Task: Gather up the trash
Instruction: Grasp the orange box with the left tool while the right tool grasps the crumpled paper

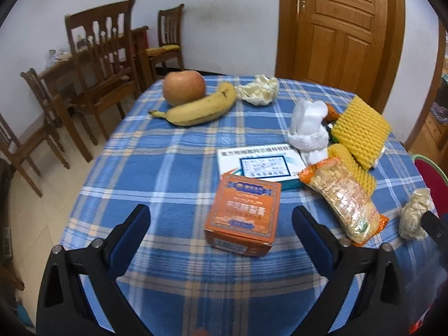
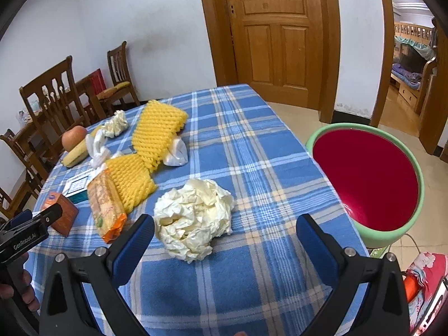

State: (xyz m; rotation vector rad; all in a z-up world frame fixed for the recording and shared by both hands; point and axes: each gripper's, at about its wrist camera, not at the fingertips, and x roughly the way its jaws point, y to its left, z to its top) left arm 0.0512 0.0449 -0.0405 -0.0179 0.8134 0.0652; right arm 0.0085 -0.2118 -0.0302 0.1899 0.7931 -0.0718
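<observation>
My left gripper point(image 1: 221, 221) is open and empty above the blue plaid table point(image 1: 156, 168), its fingers on either side of an orange box point(image 1: 242, 214). Behind the box lie a white-blue carton point(image 1: 263, 163), an orange snack wrapper point(image 1: 343, 198), yellow foam nets point(image 1: 361, 128), white foam wrap point(image 1: 309, 127) and a crumpled cream paper point(image 1: 259, 89). My right gripper point(image 2: 225, 231) is open and empty, just short of a large crumpled cream paper wad point(image 2: 194, 218). A red bin with a green rim point(image 2: 366, 179) stands off the table's right edge.
An apple point(image 1: 184, 86) and a banana point(image 1: 200, 107) lie at the table's far left. Wooden chairs point(image 1: 100, 56) and another table stand left of it. A wooden door point(image 2: 277, 28) is behind. A white tissue point(image 2: 175, 151) lies by the foam nets point(image 2: 156, 134).
</observation>
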